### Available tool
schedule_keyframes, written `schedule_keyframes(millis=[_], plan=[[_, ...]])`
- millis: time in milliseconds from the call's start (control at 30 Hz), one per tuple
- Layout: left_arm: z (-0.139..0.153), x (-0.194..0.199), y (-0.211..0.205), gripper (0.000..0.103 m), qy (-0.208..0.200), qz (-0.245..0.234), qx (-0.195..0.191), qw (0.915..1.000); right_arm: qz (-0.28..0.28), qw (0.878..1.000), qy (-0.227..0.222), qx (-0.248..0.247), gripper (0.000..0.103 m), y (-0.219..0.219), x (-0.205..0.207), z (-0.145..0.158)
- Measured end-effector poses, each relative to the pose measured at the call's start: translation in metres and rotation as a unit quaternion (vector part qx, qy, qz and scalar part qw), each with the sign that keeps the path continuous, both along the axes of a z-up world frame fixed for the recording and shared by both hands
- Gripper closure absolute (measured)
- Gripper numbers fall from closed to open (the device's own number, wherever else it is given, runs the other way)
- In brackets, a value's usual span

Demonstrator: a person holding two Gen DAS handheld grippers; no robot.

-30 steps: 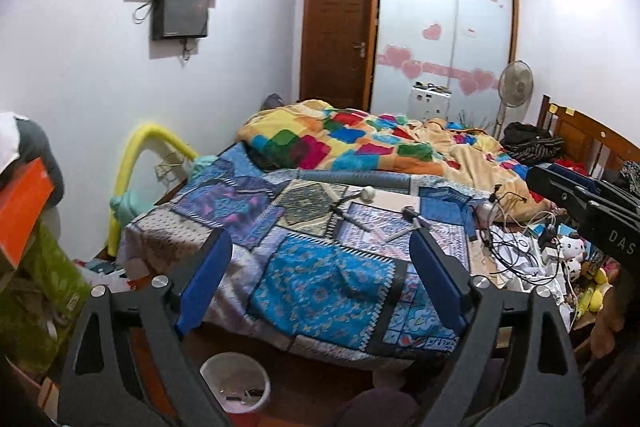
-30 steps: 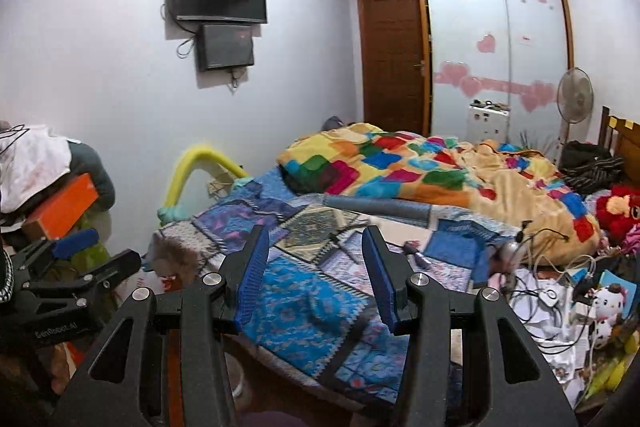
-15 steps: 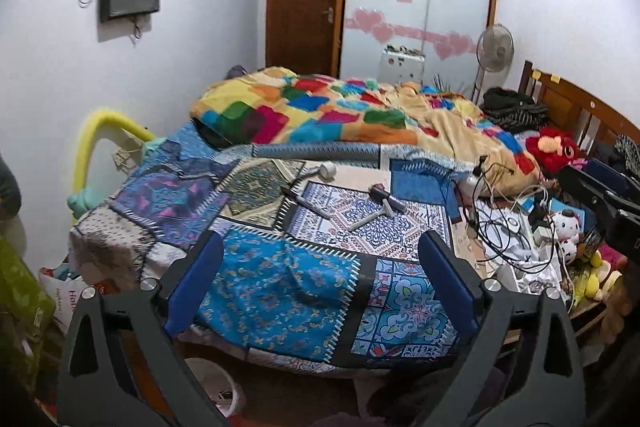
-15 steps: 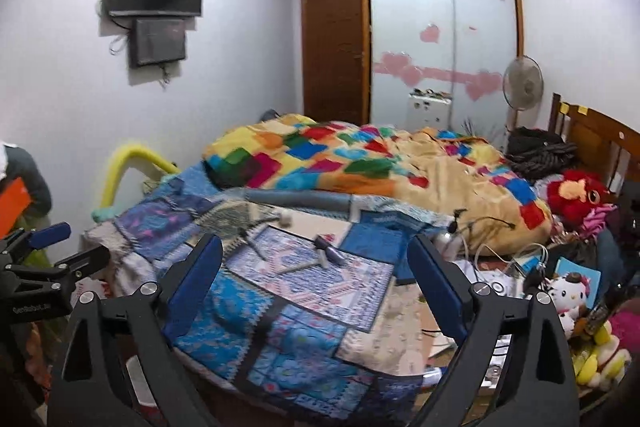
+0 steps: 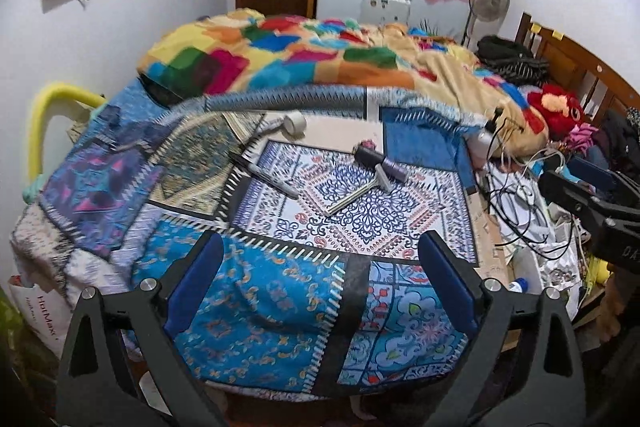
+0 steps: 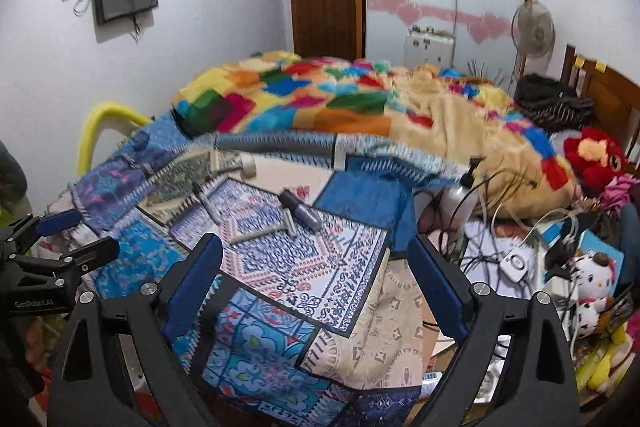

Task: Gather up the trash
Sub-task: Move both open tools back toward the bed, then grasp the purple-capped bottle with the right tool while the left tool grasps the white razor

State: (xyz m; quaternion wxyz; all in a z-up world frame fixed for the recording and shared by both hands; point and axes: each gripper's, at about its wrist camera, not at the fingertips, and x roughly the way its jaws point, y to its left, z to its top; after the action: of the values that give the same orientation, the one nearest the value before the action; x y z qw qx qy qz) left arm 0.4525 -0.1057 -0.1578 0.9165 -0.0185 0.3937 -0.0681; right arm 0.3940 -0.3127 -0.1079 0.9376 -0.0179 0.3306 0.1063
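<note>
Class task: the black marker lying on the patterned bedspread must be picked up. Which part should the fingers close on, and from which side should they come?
Grip the marker at mid-barrel, coming from above with the fingers set across its length. It lies flat on the bedspread, long and thin, with bare cloth on both sides. The open left gripper probably has the straighter approach.

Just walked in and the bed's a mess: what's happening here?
A person holds a two-finger tool in each hand over the patchwork bedspread. The left tool and the right tool are both open and hold nothing. Ahead of them on the spread lie a black marker, a tape roll and a dark cylinder. Nothing has been picked up yet.
</note>
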Motion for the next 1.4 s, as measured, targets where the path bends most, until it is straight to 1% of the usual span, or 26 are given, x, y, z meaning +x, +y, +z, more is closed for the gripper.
schedule_keyframes(millis=[133,167,200,233,300,367,400,467,567,633,667,700,767,800,867,900,967,1000,1033,1067,1100,1133,1167,1233,1267,1400], plan=[[-0.029,0.031,-0.004,0.005,0.025,-0.011,-0.003,0.9996,0.002,0.999,0.038,0.002,0.011,-0.002,0.033,-0.031],[-0.036,0.039,-0.004,0.005,0.03,-0.013,-0.004,0.9995,0.001,0.999,0.046,0.005,0.014,-0.003,0.044,-0.038],[-0.044,0.048,-0.005,0.005,0.036,-0.015,-0.005,0.9992,0.003,0.999,0.051,0.006,0.019,-0.004,0.051,-0.043],[-0.05,0.054,-0.005,0.005,0.04,-0.015,-0.005,0.9991,0.003,0.998,0.059,0.006,0.022,-0.005,0.062,-0.051],[-0.061,0.067,-0.004,0.005,0.048,-0.01,-0.005,0.9988,0.006,0.997,0.073,0.007,0.036,-0.007,0.081,-0.062],[-0.071,0.08,-0.003,0.005,0.055,-0.007,-0.008,0.9985,0.015,0.995,0.094,0.017,0.042,-0.008,0.105,-0.074],[-0.074,0.085,-0.002,0.005,0.056,-0.007,-0.01,0.9984,0.02,0.994,0.103,0.021,0.048,-0.007,0.114,-0.078],[-0.081,0.094,-0.002,0.005,0.058,-0.007,-0.009,0.9983,0.033,0.992,0.12,0.025,0.058,-0.004,0.135,-0.089],[-0.089,0.106,-0.004,0.005,0.059,-0.011,-0.006,0.9982,0.055,0.989,0.137,0.025,0.06,0.005,0.158,-0.105],[-0.095,0.113,-0.006,0.005,0.061,-0.018,-0.006,0.9979,0.073,0.986,0.151,0.019,0.068,0.014,0.17,-0.117],[-0.098,0.117,-0.008,0.006,0.063,-0.022,-0.006,0.9978,0.079,0.984,0.156,0.016,0.075,0.018,0.176,-0.122],[-0.101,0.122,-0.01,0.007,0.066,-0.026,-0.004,0.9975,0.082,0.984,0.159,0.015,0.077,0.021,0.179,-0.125],[-0.107,0.132,-0.015,0.016,0.075,-0.034,-0.003,0.9966,0.087,0.983,0.16,0.018,0.077,0.027,0.187,-0.131],[-0.11,0.137,-0.018,0.019,0.081,-0.042,-0.007,0.9958,0.088,0.983,0.16,0.019,0.077,0.028,0.189,-0.133],[-0.117,0.146,-0.025,0.027,0.096,-0.059,-0.018,0.9935,0.089,0.983,0.159,0.028,0.077,0.03,0.19,-0.136],[-0.119,0.15,-0.028,0.029,0.102,-0.066,-0.022,0.9923,0.088,0.983,0.157,0.032,0.078,0.03,0.188,-0.136],[-0.125,0.156,-0.036,0.041,0.114,-0.082,-0.024,0.9897,0.091,0.983,0.158,0.031,0.08,0.029,0.185,-0.137],[-0.128,0.159,-0.041,0.041,0.116,-0.091,-0.018,0.9888,0.094,0.982,0.16,0.03,0.081,0.027,0.18,-0.137],[-0.128,0.158,-0.046,0.043,0.105,-0.095,-0.001,0.9899,0.096,0.982,0.16,0.029,0.081,0.028,0.178,-0.137],[-0.127,0.159,-0.05,0.05,0.1,-0.098,0.008,0.9901,0.1,0.982,0.159,0.021,0.081,0.027,0.171,-0.137],[-0.127,0.158,-0.054,0.052,0.096,-0.103,0.02,0.9898,0.101,0.982,0.158,0.014,0.081,0.026,0.166,-0.137],[-0.127,0.158,-0.056,0.061,0.094,-0.107,0.028,0.9894,0.101,0.982,0.159,0.01,0.081,0.025,0.163,-0.137],[-0.127,0.156,-0.058,0.073,0.092,-0.111,0.033,0.989,0.1,0.982,0.161,0.007,0.081,0.021,0.156,-0.137],[-0.126,0.151,-0.059,0.088,0.092,-0.116,0.041,0.9882,0.096,0.981,0.168,0.008,0.081,0.013,0.146,-0.137],[-0.126,0.147,-0.059,0.093,0.093,-0.119,0.04,0.9877,0.092,0.98,0.174,0.011,0.081,0.006,0.14,-0.136],[-0.125,0.122,-0.058,0.095,0.098,-0.117,0.052,0.9869,0.08,0.979,0.187,0.02,0.081,-0.013,0.125,-0.137]])
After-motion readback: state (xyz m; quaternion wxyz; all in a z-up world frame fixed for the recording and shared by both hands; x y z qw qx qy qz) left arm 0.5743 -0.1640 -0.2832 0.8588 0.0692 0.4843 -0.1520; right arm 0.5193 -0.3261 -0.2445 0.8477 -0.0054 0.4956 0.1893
